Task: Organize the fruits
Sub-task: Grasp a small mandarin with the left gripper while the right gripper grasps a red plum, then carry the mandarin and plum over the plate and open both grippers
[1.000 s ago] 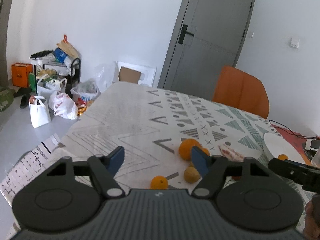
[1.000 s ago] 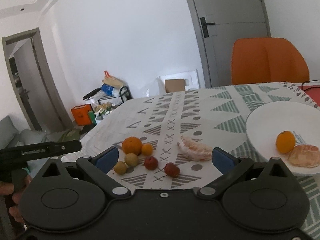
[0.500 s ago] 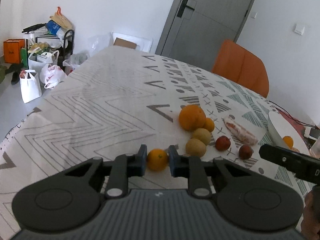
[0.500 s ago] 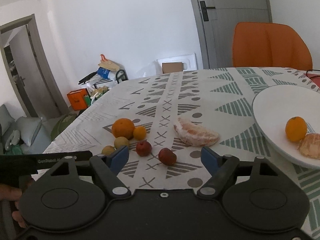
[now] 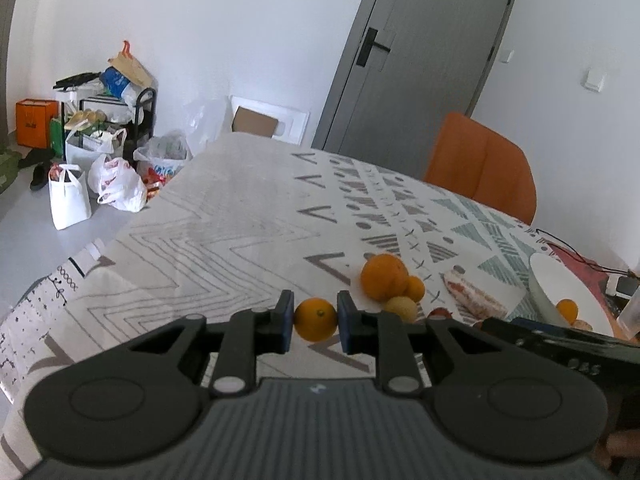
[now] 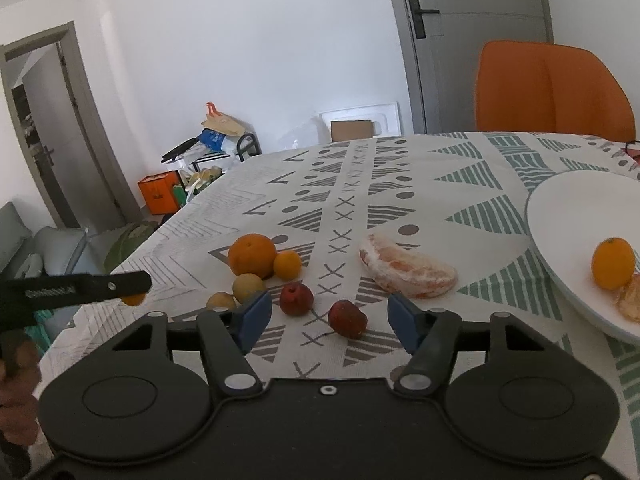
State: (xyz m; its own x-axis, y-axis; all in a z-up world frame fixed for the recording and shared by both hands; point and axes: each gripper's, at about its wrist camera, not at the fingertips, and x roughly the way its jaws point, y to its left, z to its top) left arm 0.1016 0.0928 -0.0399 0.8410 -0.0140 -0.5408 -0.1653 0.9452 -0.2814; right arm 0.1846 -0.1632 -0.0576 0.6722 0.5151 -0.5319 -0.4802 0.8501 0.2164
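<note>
My left gripper (image 5: pixel 315 319) is shut on a small orange (image 5: pixel 315 319) and holds it just above the tablecloth; it also shows in the right wrist view (image 6: pixel 134 300) at the left. My right gripper (image 6: pixel 330 316) is open and empty, low over the table, with a red fruit (image 6: pixel 347 318) between its fingers' line and another red fruit (image 6: pixel 296 298) beside. A big orange (image 6: pixel 252 254), a small orange (image 6: pixel 287 265) and two yellow-brown fruits (image 6: pixel 249 286) lie in a cluster. A peeled segment (image 6: pixel 406 267) lies to the right. The white plate (image 6: pixel 568 216) holds an orange (image 6: pixel 613 263) and a peeled piece.
An orange chair (image 6: pixel 554 88) stands at the table's far side. Bags and a rack (image 5: pixel 100 152) sit on the floor beyond the left table edge. A grey door (image 5: pixel 416 56) is behind. Cables (image 5: pixel 580 256) lie near the plate.
My left gripper closed on the small orange and has lifted it off the cloth. My right gripper has moved closer to the red fruits.
</note>
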